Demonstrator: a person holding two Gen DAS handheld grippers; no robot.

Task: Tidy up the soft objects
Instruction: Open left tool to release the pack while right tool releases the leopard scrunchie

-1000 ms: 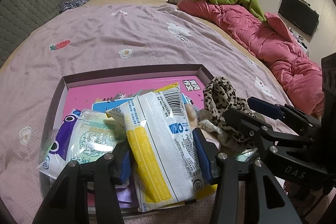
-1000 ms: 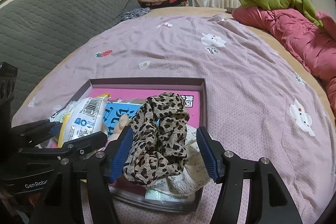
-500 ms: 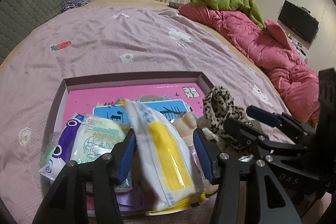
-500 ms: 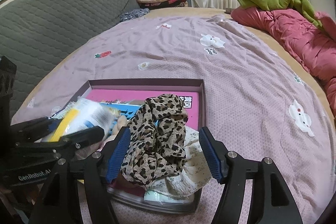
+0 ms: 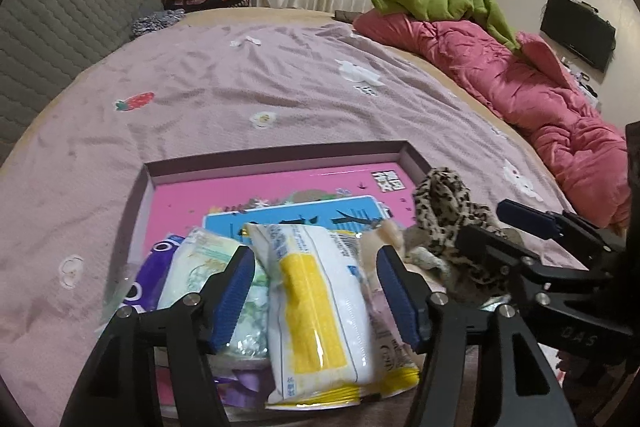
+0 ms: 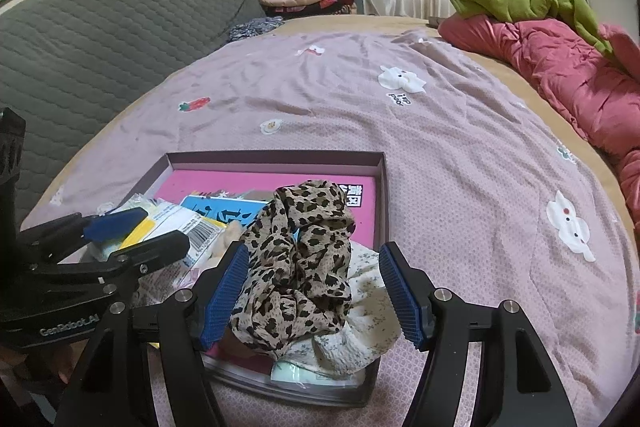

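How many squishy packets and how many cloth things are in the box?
Packets: 3 – yellow-and-white pack, pale green pack, purple pack
Cloth things: 2 – leopard scarf, white flowery cloth
Total: 5 that I can make out in the box; more may be hidden under the pile.

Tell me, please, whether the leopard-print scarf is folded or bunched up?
Bunched up: the leopard-print scarf sits in a crumpled heap in the box, between the right gripper's open fingers.
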